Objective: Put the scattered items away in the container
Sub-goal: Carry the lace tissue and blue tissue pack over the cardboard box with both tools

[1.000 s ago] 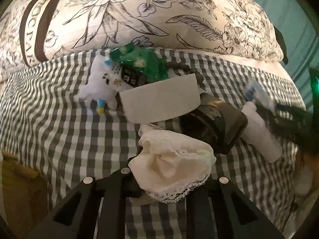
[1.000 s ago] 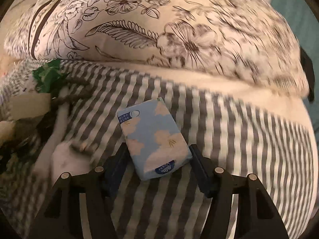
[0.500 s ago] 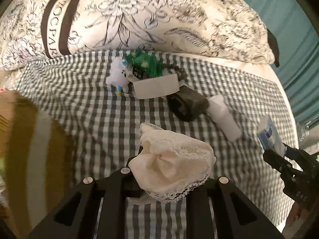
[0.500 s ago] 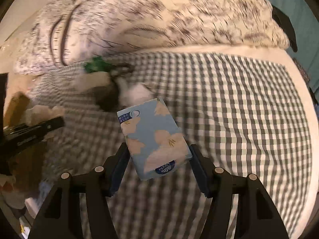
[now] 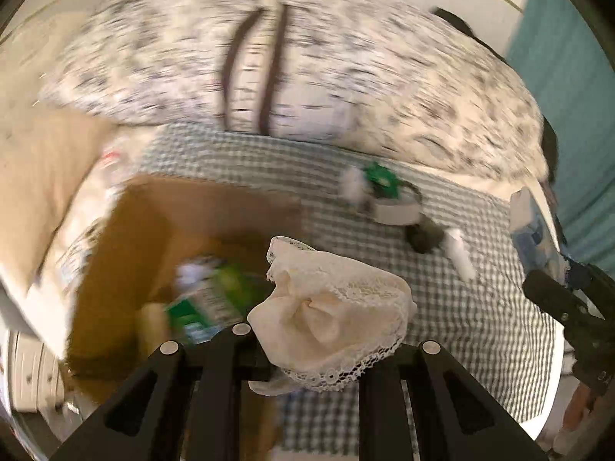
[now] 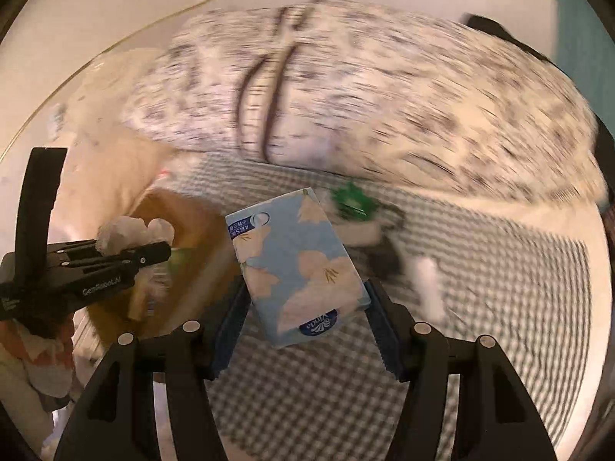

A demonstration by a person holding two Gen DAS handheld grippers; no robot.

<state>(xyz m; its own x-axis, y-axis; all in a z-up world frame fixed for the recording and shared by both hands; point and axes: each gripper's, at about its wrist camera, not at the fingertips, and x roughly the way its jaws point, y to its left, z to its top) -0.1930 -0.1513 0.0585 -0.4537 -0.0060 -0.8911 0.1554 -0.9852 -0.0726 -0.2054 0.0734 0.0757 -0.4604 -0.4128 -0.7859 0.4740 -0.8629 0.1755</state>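
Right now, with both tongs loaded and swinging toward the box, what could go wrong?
1. The lace cloth bulges loosely out of the left tongs; it could snag on the cardboard box rim or slip out early.
2. The tissue pack sits tilted in the right tongs, pinched only near its lower end, so it may twist free.
3. Both views are blurred and the tongs converge, so they could collide.

Both wrist views overlook the same bed (image 5: 442,307).
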